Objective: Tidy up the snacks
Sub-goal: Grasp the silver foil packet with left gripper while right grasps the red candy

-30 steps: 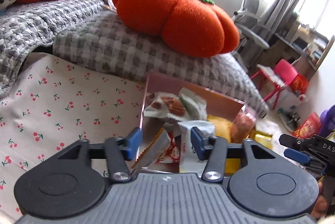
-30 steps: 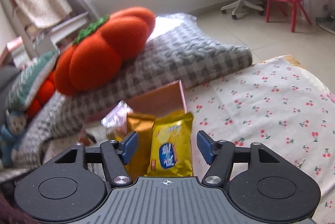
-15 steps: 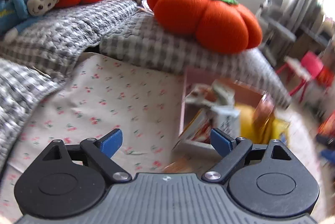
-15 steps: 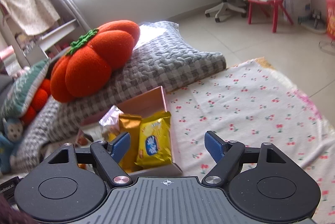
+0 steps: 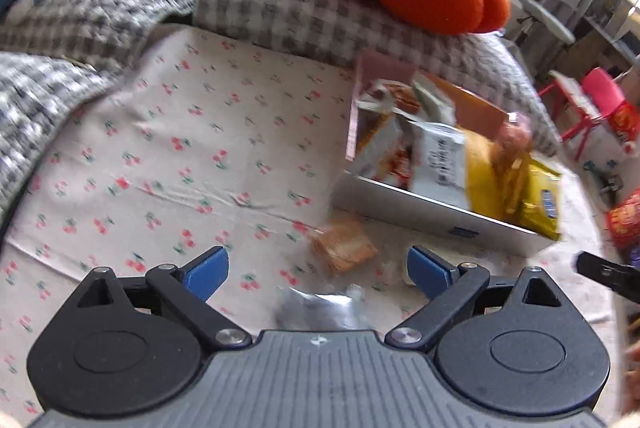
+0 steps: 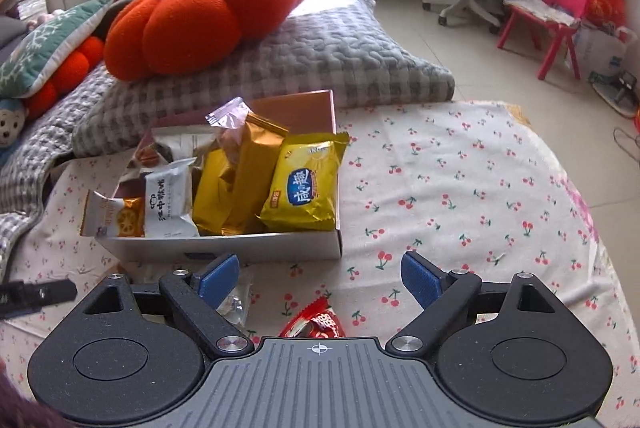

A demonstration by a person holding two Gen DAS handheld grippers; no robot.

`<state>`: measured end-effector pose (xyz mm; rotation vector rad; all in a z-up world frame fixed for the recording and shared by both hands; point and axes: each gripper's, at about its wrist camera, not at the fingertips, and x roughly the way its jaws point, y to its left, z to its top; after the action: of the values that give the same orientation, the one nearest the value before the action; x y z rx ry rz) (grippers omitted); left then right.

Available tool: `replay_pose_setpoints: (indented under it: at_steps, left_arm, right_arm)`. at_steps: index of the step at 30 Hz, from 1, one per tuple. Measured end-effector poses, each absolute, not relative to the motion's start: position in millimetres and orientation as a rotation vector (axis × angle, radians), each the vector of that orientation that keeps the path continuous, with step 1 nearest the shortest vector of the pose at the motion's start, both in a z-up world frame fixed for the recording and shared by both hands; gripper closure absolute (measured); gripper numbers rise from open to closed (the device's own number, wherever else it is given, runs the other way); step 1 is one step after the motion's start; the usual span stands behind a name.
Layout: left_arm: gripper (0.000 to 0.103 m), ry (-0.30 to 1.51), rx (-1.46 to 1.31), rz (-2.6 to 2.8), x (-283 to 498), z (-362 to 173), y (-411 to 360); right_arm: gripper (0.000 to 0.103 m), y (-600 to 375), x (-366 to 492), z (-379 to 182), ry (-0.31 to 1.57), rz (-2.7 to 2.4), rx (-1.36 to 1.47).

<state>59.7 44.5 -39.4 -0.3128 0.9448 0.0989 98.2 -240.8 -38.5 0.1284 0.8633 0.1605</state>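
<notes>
Both grippers pulled back from the box point(image 6: 224, 248), fingers now wide apart, nothing held. Box sits on cherry-print cloth point(image 6: 460, 187), mostly packed. Loose leftovers: red packet point(image 6: 316, 320) under right gripper point(image 6: 320, 278), tan snack point(image 5: 344, 246) near left gripper point(image 5: 318, 268). Drop straight down, pinch packet's middle. Open cloth to the right; box wall close ahead.

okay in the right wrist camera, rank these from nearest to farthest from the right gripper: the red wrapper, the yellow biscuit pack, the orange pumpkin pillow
1. Red wrapper: on the cloth, right under the right gripper.
2. Yellow biscuit pack: in the box's right end.
3. Orange pumpkin pillow: behind the box, upper left.
</notes>
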Motion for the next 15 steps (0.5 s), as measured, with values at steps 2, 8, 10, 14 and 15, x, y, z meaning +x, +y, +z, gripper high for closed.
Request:
replay_pose_setpoints:
  at_steps: [2,8,10,14,15]
  left_arm:
    - [0.007,0.96,-0.259,0.108,62,-43,43]
    - [0.007,1.023,-0.221,0.074,71,-59,42]
    - [0.007,1.041,-0.21,0.065,70,-63,42]
    - [0.007,1.039,-0.167,0.041,63,-62,37]
    - [0.007,1.033,-0.153,0.027,62,-60,34]
  right_arm:
    - [0.013,-241,100,-42,0.887,0.161,0.119]
    - [0.013,-242,103,-54,0.941,0.16,0.078]
    - [0.013,-240,103,-56,0.951,0.17,0.06]
    - [0.013,-239,104,-59,0.964,0.158,0.031]
    - [0.013,-239,104,-60,0.968,0.162,0.032]
